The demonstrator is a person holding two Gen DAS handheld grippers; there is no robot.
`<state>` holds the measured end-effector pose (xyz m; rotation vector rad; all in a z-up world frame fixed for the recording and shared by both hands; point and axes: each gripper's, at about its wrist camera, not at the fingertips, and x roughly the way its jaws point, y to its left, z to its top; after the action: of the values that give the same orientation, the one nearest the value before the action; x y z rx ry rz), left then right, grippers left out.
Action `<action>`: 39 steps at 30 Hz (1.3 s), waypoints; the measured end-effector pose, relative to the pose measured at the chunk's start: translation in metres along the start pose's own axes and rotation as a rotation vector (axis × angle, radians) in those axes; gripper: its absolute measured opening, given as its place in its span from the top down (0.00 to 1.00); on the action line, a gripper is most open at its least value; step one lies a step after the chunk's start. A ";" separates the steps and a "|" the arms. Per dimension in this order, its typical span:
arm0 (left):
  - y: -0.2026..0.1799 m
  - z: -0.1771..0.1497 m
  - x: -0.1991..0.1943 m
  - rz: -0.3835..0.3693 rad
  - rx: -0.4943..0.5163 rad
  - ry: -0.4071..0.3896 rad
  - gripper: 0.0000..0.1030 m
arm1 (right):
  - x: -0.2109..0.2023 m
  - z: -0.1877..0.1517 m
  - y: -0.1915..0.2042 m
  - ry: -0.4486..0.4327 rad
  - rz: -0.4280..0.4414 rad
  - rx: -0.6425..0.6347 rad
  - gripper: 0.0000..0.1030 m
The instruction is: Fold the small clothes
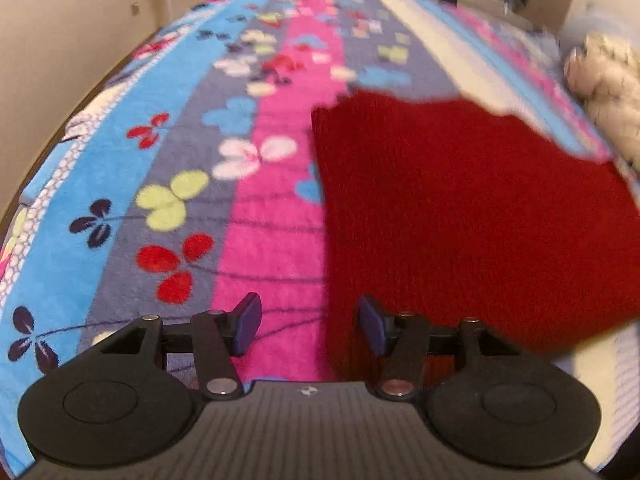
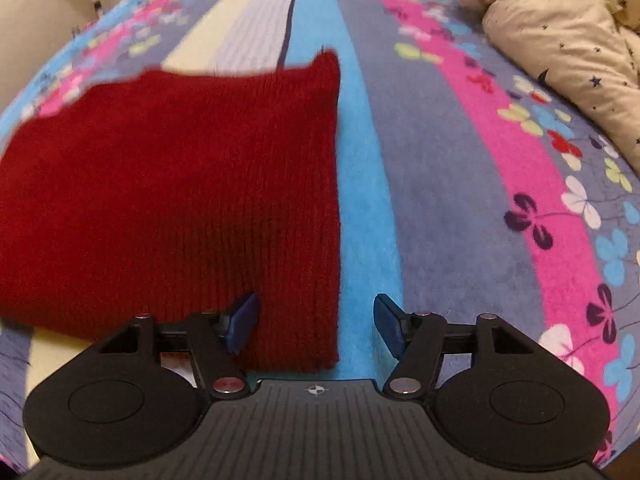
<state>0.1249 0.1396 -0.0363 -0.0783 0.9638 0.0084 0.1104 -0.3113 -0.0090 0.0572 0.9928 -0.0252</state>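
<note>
Red knit garment (image 1: 460, 216): one, lying flat and folded on the striped blanket (image 1: 272, 216), straight edges squared.
Left gripper (image 1: 310, 326): jaws parted, nothing between the pads; it hovers over the garment's left edge.
Right gripper (image 2: 316, 326): jaws parted, empty, above the garment's right edge.
Cream star-print bedding (image 2: 560, 32): one bundle, well apart at the blanket's far right.
Pale fluffy heap (image 1: 608, 92): one, possibly a plush toy; too blurred to say.
Writing: none legible.
</note>
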 end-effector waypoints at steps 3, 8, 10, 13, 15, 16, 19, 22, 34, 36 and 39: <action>0.001 0.002 -0.002 -0.019 -0.002 0.007 0.41 | 0.002 -0.002 -0.001 -0.011 -0.020 -0.030 0.38; -0.009 -0.002 0.011 0.040 0.063 0.085 0.38 | 0.009 -0.004 0.000 0.009 -0.023 -0.041 0.38; -0.008 -0.002 0.011 0.036 0.056 0.068 0.38 | 0.005 -0.005 0.000 -0.013 -0.028 -0.050 0.38; -0.007 0.001 0.003 0.022 0.040 0.022 0.38 | -0.003 -0.004 0.001 -0.061 -0.028 -0.056 0.38; -0.008 0.003 0.002 0.003 0.039 0.014 0.38 | 0.001 -0.002 -0.001 -0.055 -0.030 -0.065 0.38; -0.009 0.003 0.004 0.004 0.044 0.023 0.38 | 0.004 -0.003 -0.001 -0.035 -0.036 -0.072 0.38; -0.012 0.001 0.013 0.039 0.073 0.062 0.38 | 0.009 -0.003 -0.001 -0.011 -0.043 -0.079 0.38; -0.009 0.001 0.014 0.034 0.056 0.065 0.38 | 0.008 -0.004 0.002 -0.015 -0.046 -0.087 0.38; -0.010 0.006 0.002 -0.006 0.034 -0.017 0.38 | 0.010 -0.006 0.010 -0.012 -0.067 -0.135 0.36; -0.012 0.006 0.003 0.000 0.047 -0.008 0.38 | 0.010 -0.006 0.011 -0.013 -0.070 -0.138 0.36; -0.015 0.003 0.008 0.037 0.074 0.016 0.38 | 0.009 -0.006 0.010 -0.016 -0.070 -0.134 0.36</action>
<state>0.1329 0.1249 -0.0404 0.0075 0.9810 0.0064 0.1108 -0.3006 -0.0196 -0.1008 0.9779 -0.0231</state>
